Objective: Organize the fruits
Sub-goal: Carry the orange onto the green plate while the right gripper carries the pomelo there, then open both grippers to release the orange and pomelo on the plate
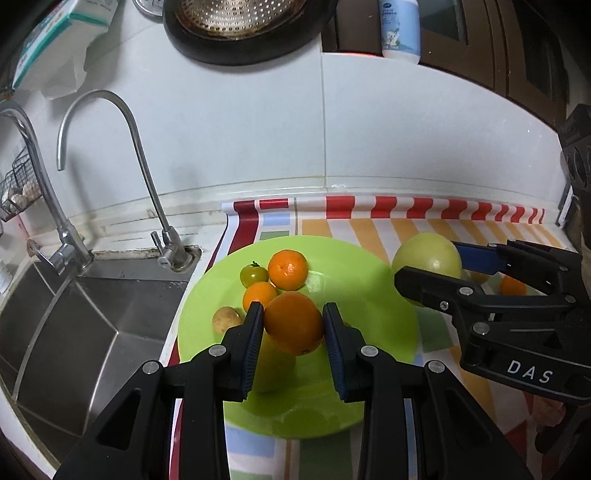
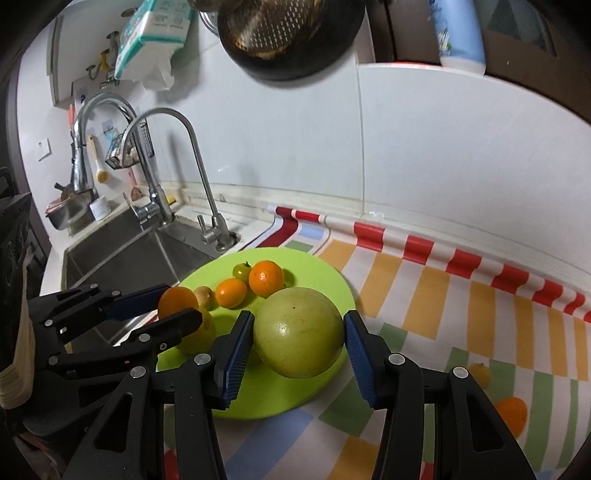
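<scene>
Fruits lie together on a lime-green plate (image 1: 369,266) on the striped cloth (image 2: 461,295) of the bench, next to the sink (image 1: 92,314): two small oranges, a green tomato (image 1: 253,275) and a small brownish fruit (image 1: 226,319). Left tongs (image 1: 293,325) clamp a big orange (image 1: 293,321) above the plate. Right tongs (image 2: 299,332) grip a large pale-green fruit (image 2: 299,332) over the plate's edge.

steel sink (image 1: 92,314) | two taps (image 1: 147,184) | hanging colander (image 1: 236,18) | tissue pack (image 2: 155,29) | white bottle (image 1: 400,29)
</scene>
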`<state>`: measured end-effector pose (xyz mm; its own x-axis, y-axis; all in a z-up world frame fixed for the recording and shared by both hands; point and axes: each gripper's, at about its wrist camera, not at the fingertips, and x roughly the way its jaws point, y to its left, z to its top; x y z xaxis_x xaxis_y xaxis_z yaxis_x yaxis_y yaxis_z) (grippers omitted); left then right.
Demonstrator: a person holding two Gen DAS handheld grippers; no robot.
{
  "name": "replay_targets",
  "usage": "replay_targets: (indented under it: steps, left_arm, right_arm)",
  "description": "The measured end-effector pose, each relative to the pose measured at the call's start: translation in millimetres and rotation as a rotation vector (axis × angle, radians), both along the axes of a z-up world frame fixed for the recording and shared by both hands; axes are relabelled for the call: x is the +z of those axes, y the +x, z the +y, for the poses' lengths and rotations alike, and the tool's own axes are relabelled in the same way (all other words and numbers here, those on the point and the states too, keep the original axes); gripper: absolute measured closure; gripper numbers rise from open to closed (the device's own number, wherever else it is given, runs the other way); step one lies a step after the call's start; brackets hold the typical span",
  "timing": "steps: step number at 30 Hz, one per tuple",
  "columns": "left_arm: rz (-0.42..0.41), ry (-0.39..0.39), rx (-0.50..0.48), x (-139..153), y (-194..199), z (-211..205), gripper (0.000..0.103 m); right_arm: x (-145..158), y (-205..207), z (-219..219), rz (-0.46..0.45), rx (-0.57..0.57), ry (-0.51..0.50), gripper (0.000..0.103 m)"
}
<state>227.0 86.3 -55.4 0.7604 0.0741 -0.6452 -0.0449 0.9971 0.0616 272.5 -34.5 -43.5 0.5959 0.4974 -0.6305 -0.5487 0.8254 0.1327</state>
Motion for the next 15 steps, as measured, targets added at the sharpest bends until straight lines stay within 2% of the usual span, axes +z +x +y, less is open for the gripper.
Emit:
replay_targets:
  steps: [8,11,12,14,15]
  left_arm:
    - [0.027,-0.019,-0.01,-13.6,12.7,3.9,0.07]
    - [0.011,-0.012,0.003,-10.4,9.9,4.5,0.061]
    - [0.003,-0.007,0.009,-8.8,8.4,4.9,0.061]
    - [-0.007,-0.003,0.021,-5.0,5.3,6.0,0.06]
    - [-0.012,-0.005,0.027,-3.0,3.4,6.8,0.059]
  right_arm:
    - [-20.0,20.8,9.0,0.039,0.014,-0.024,0.052]
    - [-22.1,24.3,9.2,0.052,0.016,-0.016,0.051]
    - [-20.3,23.7,7.8,0.043,0.007,-0.006,0.051]
    - [-14.7,20.4,4.2,0.017,-0.007,0.01,0.039]
    - [-10.7,17.0,1.5,-0.003,-0.019,0.014,0.038]
